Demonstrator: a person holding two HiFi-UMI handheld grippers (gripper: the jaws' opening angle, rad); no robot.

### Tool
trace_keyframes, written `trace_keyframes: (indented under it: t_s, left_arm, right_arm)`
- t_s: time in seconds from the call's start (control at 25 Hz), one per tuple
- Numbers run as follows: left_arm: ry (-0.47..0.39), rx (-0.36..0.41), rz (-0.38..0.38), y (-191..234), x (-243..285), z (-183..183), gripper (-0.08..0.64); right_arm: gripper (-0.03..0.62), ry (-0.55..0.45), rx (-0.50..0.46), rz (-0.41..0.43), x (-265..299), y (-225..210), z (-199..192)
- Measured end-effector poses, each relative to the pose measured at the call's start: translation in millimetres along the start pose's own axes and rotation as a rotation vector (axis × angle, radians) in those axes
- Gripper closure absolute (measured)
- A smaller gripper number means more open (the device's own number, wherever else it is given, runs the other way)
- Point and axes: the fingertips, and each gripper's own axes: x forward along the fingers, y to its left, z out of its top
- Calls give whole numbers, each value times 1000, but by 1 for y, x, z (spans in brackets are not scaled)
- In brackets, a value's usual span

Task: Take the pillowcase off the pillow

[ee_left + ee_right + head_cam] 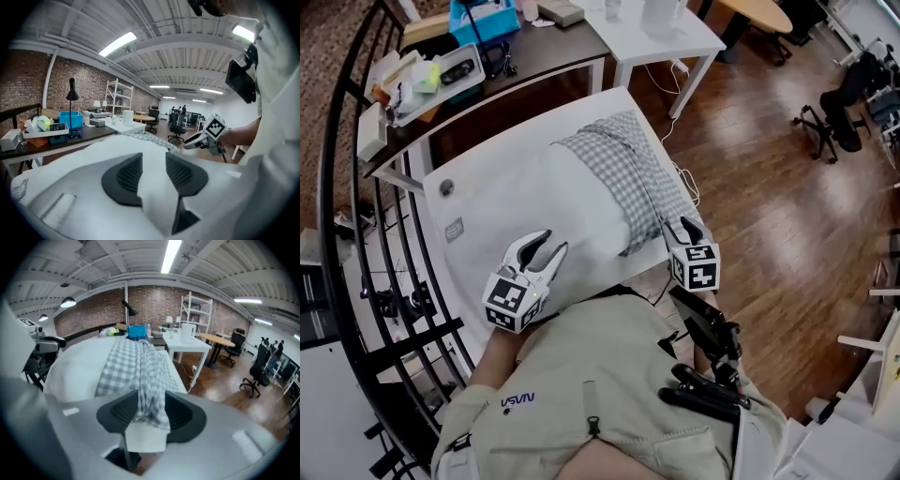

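1. Left tongs (153, 169) — the pads stand partly apart and press on nothing. The white cloth of the pillow (539, 202) shows in the gap between them.
2. Right tongs (151, 412) — these are also apart, and wider. A bunched strip of the grey-checked pillowcase (623, 159) lies loose between the pads, its hem drooping at the near end.
3. The pillowcase is rumpled over the far, right-hand part of the pillow only. One tail of it runs down the pillow's right side to the right tongs.
4. The pillow lies on a white tabletop (487, 155) with its near half bare. The left tongs are at its near left corner.
5. Beyond stand a dark desk (553, 52) with a blue bin (483, 19) on it and a white side table (656, 33).
6. To the right is a wooden floor (769, 187) with an office chair (834, 122).
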Motion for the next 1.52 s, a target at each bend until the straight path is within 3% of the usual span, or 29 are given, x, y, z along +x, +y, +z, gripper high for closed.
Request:
trace_keyframes:
  t_s: [0.12,0.36,0.52,0.72,0.8,0.92,1.08,1.16,1.24,1.28,1.36,1.52]
  left_arm:
    - [-68,3,71,18,6,26,393]
    - [-41,103,166,61,60,61,316]
    - [46,133,228,94,108,66,273]
    - [258,41,247,121,144,19,230]
    - [296,11,230,119,148,6,242]
    - [307,10,189,102,149,-4,357]
    - [270,64,157,69,136,-14,475]
    - [237,100,142,51,125,-15,506]
    - [207,118,140,38,113,-16,520]
    - [193,117,144,34,107,-16,522]
    - [160,109,152,29,94,-13,525]
    - [60,94,160,22,65,8,528]
  right_arm:
    - [413,-127,-4,9,-8,1,50]
    - [413,-228,-51,105,25,25,119]
    - [413,-255,-105,164,47,39,155]
    - [413,-278,-119,213,75,44,193]
    - [413,-273,-131,227,89,47,203]
    - [413,-241,-176,229,115,50,208]
    - [349,-146,-266,241,151,56,194]
    - [308,-87,-305,265,163,63,185]
    - [307,-21,-344,291,169,74,175]
    - [331,-6,-361,292,169,79,172]
    - [521,-31,-388,250,165,82,176]
    - [561,-123,-359,143,160,66,203]
